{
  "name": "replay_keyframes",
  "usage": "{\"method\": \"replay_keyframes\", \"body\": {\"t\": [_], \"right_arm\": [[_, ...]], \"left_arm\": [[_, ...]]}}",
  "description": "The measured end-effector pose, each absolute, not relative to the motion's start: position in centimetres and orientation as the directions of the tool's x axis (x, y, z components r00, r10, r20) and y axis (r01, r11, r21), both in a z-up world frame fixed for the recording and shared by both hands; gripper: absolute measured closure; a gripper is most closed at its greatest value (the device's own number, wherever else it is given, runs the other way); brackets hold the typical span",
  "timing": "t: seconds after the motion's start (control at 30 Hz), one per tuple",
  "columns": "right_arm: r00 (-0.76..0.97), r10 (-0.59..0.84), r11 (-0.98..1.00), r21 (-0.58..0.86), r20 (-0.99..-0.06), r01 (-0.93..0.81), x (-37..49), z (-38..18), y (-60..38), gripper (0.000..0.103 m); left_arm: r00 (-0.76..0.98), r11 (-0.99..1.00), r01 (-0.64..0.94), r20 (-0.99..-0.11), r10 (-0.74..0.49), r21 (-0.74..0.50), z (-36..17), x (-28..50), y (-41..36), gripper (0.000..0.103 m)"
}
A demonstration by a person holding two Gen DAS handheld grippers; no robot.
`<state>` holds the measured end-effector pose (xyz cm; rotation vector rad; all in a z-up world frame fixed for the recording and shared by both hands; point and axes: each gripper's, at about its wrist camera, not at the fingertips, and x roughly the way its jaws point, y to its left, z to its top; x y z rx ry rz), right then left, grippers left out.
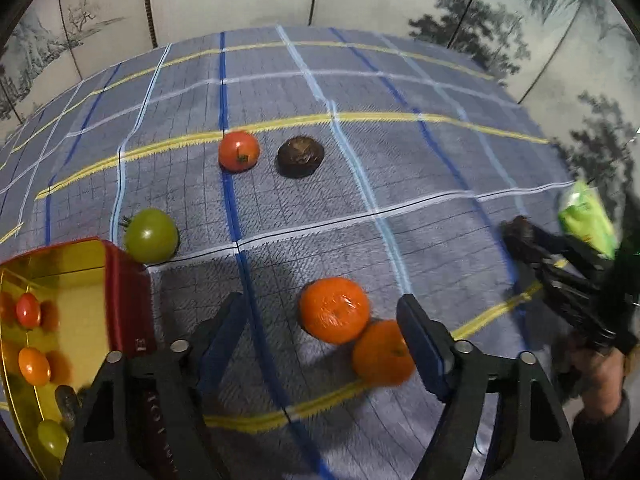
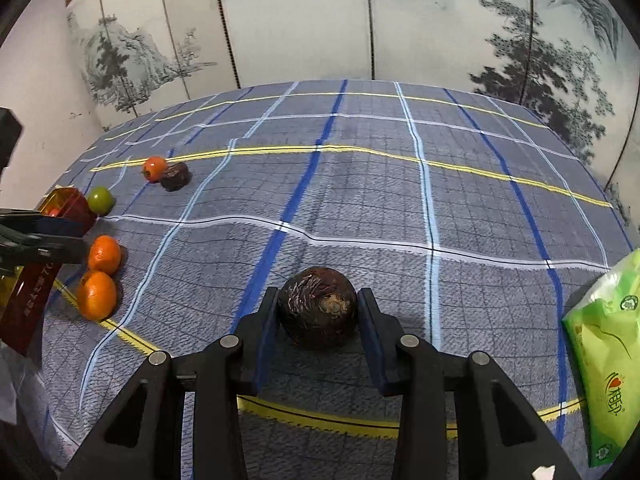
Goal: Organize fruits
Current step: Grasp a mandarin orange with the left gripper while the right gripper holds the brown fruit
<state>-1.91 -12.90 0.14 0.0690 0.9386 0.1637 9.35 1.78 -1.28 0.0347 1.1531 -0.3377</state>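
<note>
My left gripper (image 1: 324, 320) is open and empty above two oranges (image 1: 334, 310) (image 1: 382, 352) that touch each other on the checked cloth. A red tin (image 1: 116, 280) with a gold inside sits at the left and holds several small tomatoes. A green tomato (image 1: 151, 235) lies by the tin, with a red tomato (image 1: 239, 151) and a dark brown fruit (image 1: 300, 157) farther back. My right gripper (image 2: 318, 312) is shut on another dark brown round fruit (image 2: 318, 307), low over the cloth. It also shows at the right of the left wrist view (image 1: 520, 236).
A green plastic packet (image 2: 608, 352) lies at the right edge of the table. A painted folding screen (image 2: 360, 20) stands behind the table. The blue checked cloth (image 2: 360, 200) covers the whole tabletop.
</note>
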Motion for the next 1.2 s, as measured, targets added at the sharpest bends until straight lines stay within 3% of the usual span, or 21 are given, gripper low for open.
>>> {"method": "replay_keyframes", "body": {"t": [0.07, 0.2, 0.37, 0.43, 1.0, 1.2], "right_arm": [[0.579, 0.181, 0.983, 0.136, -0.795, -0.12, -2.0, 0.2, -12.8, 0.067], [0.581, 0.201, 0.979, 0.154, -0.788, -0.131, -2.0, 0.3, -12.8, 0.067], [0.575, 0.214, 0.977, 0.171, -0.79, -0.129, -1.9, 0.2, -13.0, 0.067], [0.574, 0.215, 0.977, 0.176, -0.791, -0.123, -1.9, 0.1, -13.2, 0.067], [0.552, 0.172, 0.985, 0.133, -0.816, -0.11, -1.3, -0.3, -12.8, 0.066], [0.552, 0.154, 0.988, 0.112, -0.82, -0.109, -1.3, -0.4, -12.5, 0.066]], "left_arm": [[0.355, 0.953, 0.26, -0.902, -0.245, -0.157, -2.3, 9.6, 1.7, 0.031], [0.362, 0.955, 0.238, -0.896, -0.256, -0.176, -3.0, 9.8, 1.9, 0.047], [0.385, 0.951, 0.262, -0.886, -0.257, -0.162, -3.0, 9.2, 1.2, 0.056], [0.385, 0.943, 0.268, -0.876, -0.29, -0.195, -3.1, 9.3, 1.3, 0.065], [0.621, 0.977, 0.192, -0.759, -0.195, -0.094, 5.6, 1.6, 6.5, 0.065], [0.648, 0.99, 0.132, -0.75, -0.131, -0.059, 6.3, -0.7, 9.9, 0.065]]}}
